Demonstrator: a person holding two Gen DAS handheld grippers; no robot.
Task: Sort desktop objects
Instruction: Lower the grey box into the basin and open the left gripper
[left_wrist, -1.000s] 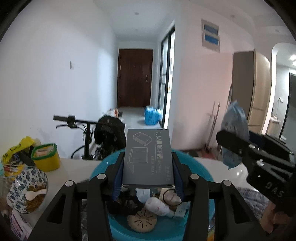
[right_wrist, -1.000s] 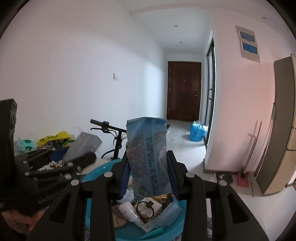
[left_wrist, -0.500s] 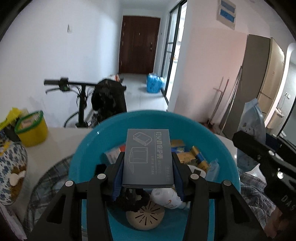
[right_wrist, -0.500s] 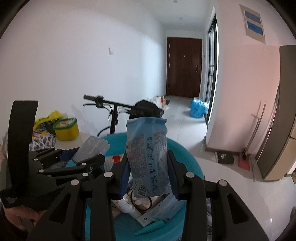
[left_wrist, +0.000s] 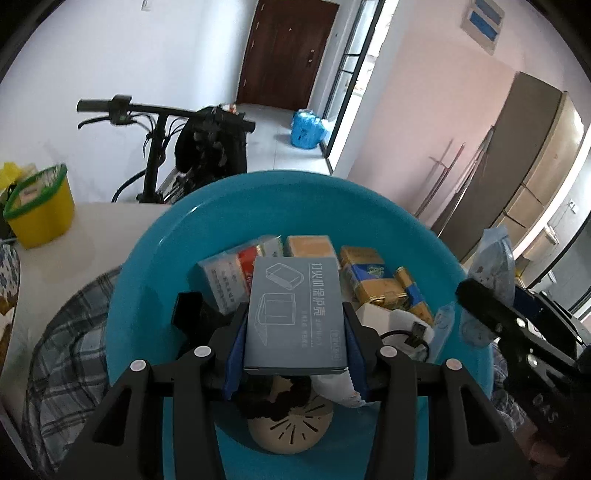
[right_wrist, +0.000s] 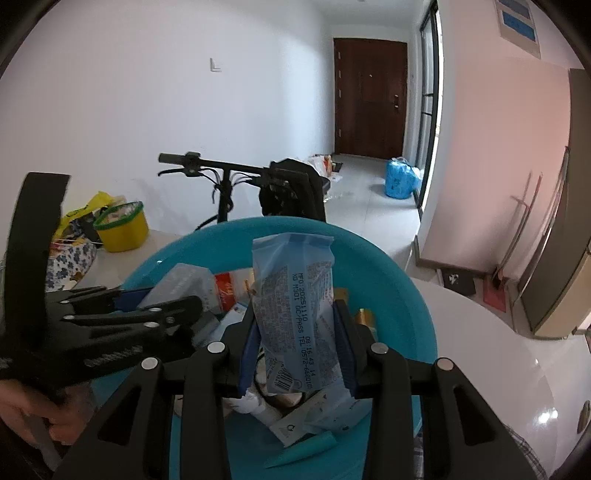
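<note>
I have both grippers loaded and poised over the round teal plastic basin (left_wrist: 155, 258), which stands on a white tabletop (right_wrist: 498, 354) with a checked cloth (left_wrist: 62, 332) under it. My left gripper (left_wrist: 295, 332) is clamped on a flat grey cardboard box with white line drawings and printed characters (left_wrist: 295, 314), its blue pads pressing both long edges. My right gripper (right_wrist: 297, 350) is squeezing a pale blue plastic packet with a printed date code (right_wrist: 295, 310), held upright between its pads. Neither item has been let go, so I judge both are mid-delivery. The basin already holds a fair heap: a white and red carton (left_wrist: 231, 275), gold and blue packs (left_wrist: 373, 284), a beige round slotted disc (left_wrist: 290, 430), a small white bottle and a few sachets, so much of the sorting looks done. Off to the far left, a yellow tub with a green rim (right_wrist: 120, 229) and a blue-flowered bowl (right_wrist: 70, 262) sit on the table; whether they belong to the job I cannot tell.
</note>
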